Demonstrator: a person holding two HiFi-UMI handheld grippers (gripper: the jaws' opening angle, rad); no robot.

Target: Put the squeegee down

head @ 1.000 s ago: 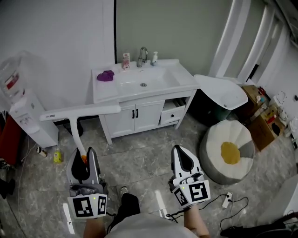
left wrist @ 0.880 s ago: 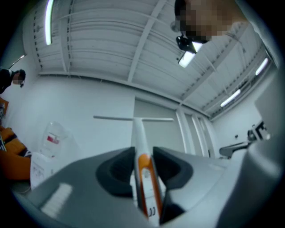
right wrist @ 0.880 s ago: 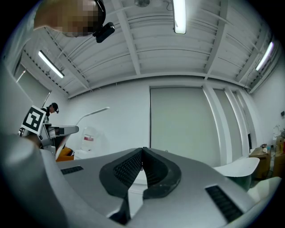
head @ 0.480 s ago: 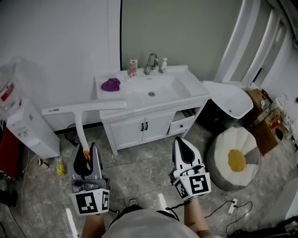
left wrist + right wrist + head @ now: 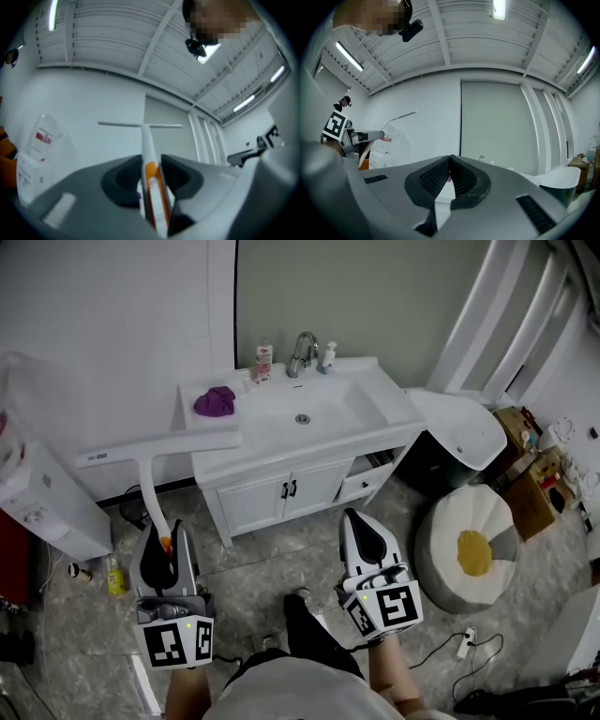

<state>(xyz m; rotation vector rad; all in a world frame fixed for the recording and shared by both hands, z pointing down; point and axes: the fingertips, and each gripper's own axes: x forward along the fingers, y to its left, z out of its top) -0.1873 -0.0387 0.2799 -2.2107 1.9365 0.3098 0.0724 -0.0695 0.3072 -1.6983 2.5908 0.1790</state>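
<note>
Cloth, purple, on vanity tabletop left of sink basin; two small bottles beside faucet, pink label on one, print unreadable. Left tool: clamps squeegee by orange-striped handle, points slightly upward, blade out front, crosswise, raised over floor beside tabletop's left corner. Right tool: sits level, jaws pressed together on nothing. Both held low ahead of person's body, marker cubes facing head camera.

Squeegee before sink cabinet, leftward; cloth on countertop (left of basin); pouf right.
</note>
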